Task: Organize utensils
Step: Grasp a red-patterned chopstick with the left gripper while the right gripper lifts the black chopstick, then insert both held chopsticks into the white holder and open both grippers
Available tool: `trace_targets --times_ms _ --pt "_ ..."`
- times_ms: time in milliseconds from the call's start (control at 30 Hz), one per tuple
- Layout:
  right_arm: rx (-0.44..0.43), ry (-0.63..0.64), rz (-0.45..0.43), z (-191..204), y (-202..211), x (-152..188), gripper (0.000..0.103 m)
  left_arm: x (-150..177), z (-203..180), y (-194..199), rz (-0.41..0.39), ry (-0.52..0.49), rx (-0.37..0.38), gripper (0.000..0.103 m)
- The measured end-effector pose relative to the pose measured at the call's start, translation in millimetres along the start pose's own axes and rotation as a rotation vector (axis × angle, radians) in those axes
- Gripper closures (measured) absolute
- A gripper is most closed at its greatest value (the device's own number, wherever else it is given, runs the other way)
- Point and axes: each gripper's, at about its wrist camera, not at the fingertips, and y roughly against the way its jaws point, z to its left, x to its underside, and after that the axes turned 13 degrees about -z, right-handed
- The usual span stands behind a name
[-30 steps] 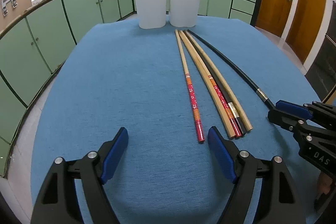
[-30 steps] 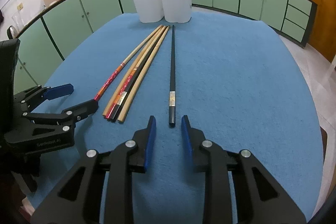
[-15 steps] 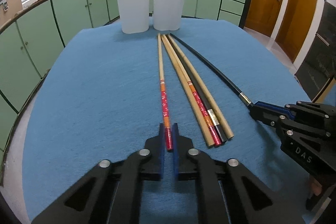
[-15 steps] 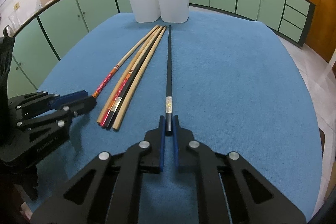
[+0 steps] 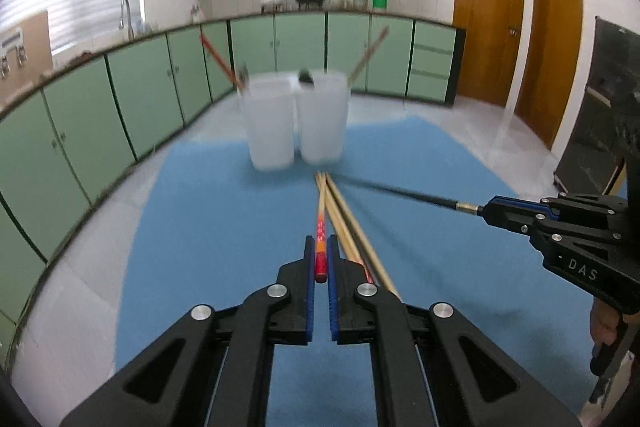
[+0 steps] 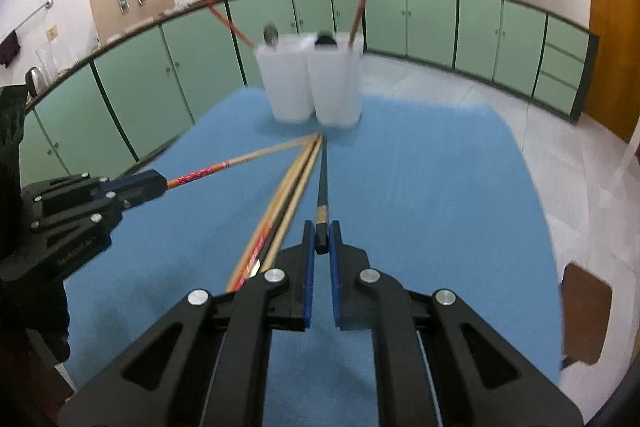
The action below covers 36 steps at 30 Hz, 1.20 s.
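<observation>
Red chopstick (image 5: 320, 242): centre of the left view, butt end clamped between the blue pads, shaft running up toward the cups; in the right view (image 6: 208, 169) stretched from the left edge toward frame centre, its tip meeting the bundle's far ends.
Black chopstick (image 6: 322, 183): centre of the right view, butt end pinched, shaft pointing up the frame at the cups; in the left view (image 5: 404, 193) slanting from right of centre toward the bundle's far end.
Left gripper (image 5: 321, 261): nearly closed, squeezing the red chopstick; seen from the side at the left edge of the right view (image 6: 158, 183).
Right gripper (image 6: 321, 239): nearly closed, squeezing the black chopstick; seen at the right edge of the left view (image 5: 486, 209), lettering "DAS" on its body.
Shown only by the left view: fingers (image 5: 606, 327) of the person's hand under the right gripper, lower right.
Shown only by the right view: a spoon bowl (image 6: 271, 35) above the left cup's rim.
Bundle (image 6: 280, 207): remaining wooden chopsticks lying on the cloth, between the two held ones, partly hidden behind the pads in both views.
Cups (image 5: 296, 121): two white ones side by side, upper centre, blurred, chopsticks leaning out of each.
Cloth (image 5: 208, 227): blue, covering the table.
Surroundings: green cabinets (image 5: 100, 99) curving across the back, wooden doors (image 5: 488, 23) upper right.
</observation>
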Motion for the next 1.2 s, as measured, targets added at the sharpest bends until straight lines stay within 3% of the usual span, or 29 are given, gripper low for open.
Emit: trace_targets --times_ms 400,900,1200 --pt "-0.018 0.024 -0.111 -7 22 -62 0.097 -54 16 22 -0.146 0.004 -0.019 0.098" --pt "-0.108 0.082 -0.134 -7 3 -163 0.097 -119 28 -3 -0.224 0.0 0.06 0.098" --pt "-0.157 0.106 -0.215 -3 3 -230 0.097 -172 31 -1 -0.342 -0.028 0.064 0.098"
